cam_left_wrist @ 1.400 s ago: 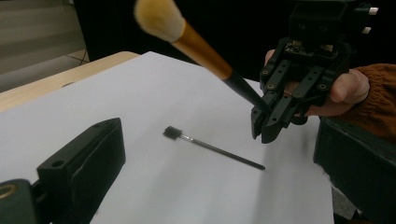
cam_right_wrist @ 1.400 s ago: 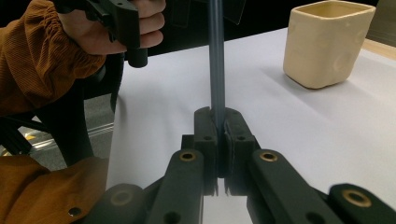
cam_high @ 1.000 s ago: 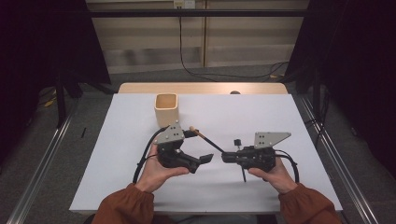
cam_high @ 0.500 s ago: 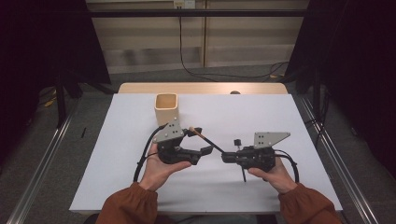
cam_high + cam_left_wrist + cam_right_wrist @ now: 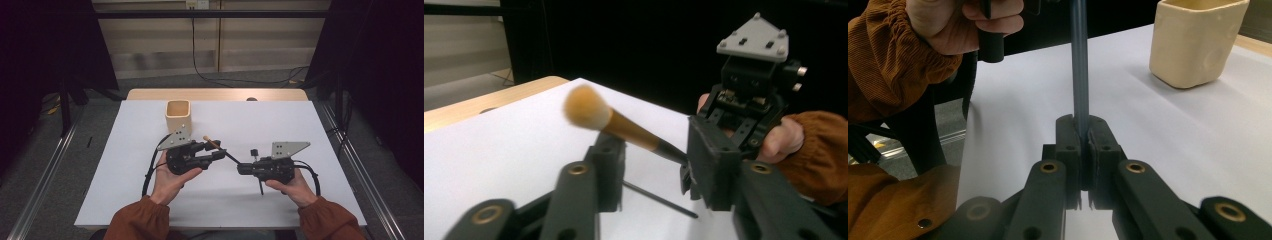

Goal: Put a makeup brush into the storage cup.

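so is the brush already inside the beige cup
No, the brush is held in the air between the two tools, while the beige cup stands apart farther back on the table.

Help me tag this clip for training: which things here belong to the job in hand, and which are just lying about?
In the job: brush, clamped in the shut right gripper; left gripper, jaws just closing around it, not yet pressing; beige cup, probably its destination.
Lying about: black cable behind the table; small dark thing at its far edge.
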{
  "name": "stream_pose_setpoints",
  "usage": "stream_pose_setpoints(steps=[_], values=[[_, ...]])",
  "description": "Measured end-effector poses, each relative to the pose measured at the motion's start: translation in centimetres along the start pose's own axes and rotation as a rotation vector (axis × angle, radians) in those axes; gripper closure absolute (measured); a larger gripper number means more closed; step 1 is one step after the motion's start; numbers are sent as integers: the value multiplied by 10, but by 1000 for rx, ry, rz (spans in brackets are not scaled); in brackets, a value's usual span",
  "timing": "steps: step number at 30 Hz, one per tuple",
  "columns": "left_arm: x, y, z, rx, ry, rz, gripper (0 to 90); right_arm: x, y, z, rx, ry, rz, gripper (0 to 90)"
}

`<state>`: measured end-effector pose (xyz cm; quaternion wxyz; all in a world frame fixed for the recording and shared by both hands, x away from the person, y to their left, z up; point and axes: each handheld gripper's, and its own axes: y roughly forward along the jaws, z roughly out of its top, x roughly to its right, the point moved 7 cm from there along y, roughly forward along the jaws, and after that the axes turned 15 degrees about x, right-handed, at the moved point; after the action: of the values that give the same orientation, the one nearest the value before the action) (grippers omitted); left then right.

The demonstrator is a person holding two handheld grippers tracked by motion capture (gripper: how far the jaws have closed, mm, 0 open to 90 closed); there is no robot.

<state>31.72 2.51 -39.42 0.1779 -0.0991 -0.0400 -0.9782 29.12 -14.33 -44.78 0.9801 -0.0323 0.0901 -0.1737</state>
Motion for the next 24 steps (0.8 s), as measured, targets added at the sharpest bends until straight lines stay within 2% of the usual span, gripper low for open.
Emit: stream_pose_setpoints(steps=[2,13,17,24], values=[[0,0,0,6,-13,-8,691,0,1,0,-1,0,3,859],[5,-1,2,16,-46,-48,772,-1,3,-3,-5,2,15,858],[5,-1,1,9,-55,-49,784,-1,4,-5,-5,5,14,857],[8,0,2,3,-74,-75,810,-1,6,-8,-19,6,17,854]])
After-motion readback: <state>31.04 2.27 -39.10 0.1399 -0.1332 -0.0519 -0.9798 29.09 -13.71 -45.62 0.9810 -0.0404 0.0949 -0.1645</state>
